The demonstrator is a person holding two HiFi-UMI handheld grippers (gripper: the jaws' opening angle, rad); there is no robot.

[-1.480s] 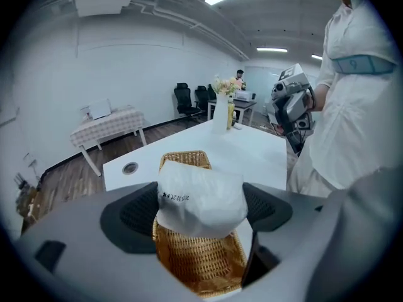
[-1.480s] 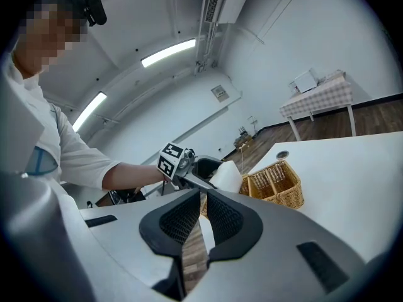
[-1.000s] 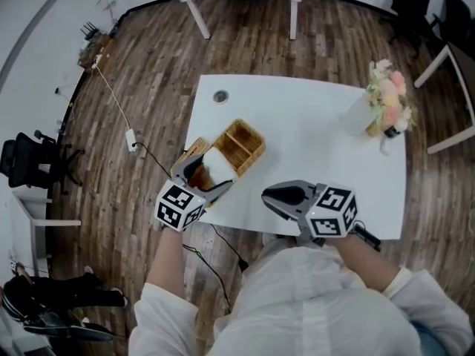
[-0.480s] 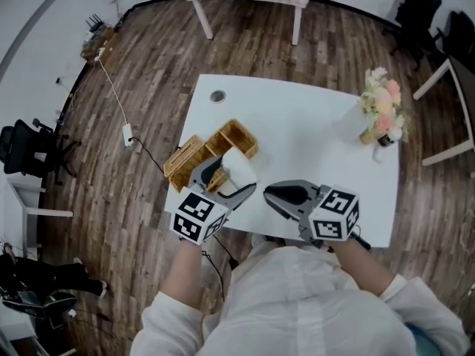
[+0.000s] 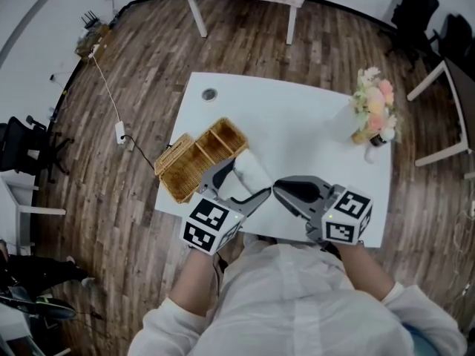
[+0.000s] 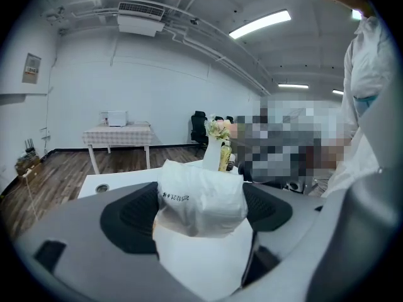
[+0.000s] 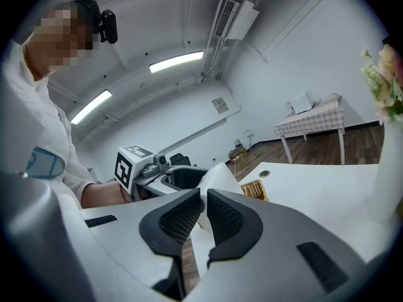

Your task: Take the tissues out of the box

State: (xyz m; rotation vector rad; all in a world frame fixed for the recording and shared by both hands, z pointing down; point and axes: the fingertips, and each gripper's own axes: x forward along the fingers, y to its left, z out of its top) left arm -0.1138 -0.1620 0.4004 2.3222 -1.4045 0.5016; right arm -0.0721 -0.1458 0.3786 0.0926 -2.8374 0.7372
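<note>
Over the worktop's [image 5: 297, 124] near edge, the left gripper's [image 5: 242, 185] fingers clamp the white tissue pack [image 5: 249, 173] just beside the wicker box [image 5: 199, 159], the right gripper's [image 5: 280, 191] fingers pressed together alongside.

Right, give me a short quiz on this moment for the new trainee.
1. True or false: the pack of tissues lies inside the wicker box.
2. Which gripper holds the pack? A) left B) right C) neither
3. What stands near the far right corner of the table?

Key:
1. False. The pack is out of the box, above the table's near edge.
2. A. The left gripper has its jaws clamped on the pack.
3. A vase of flowers.
</note>
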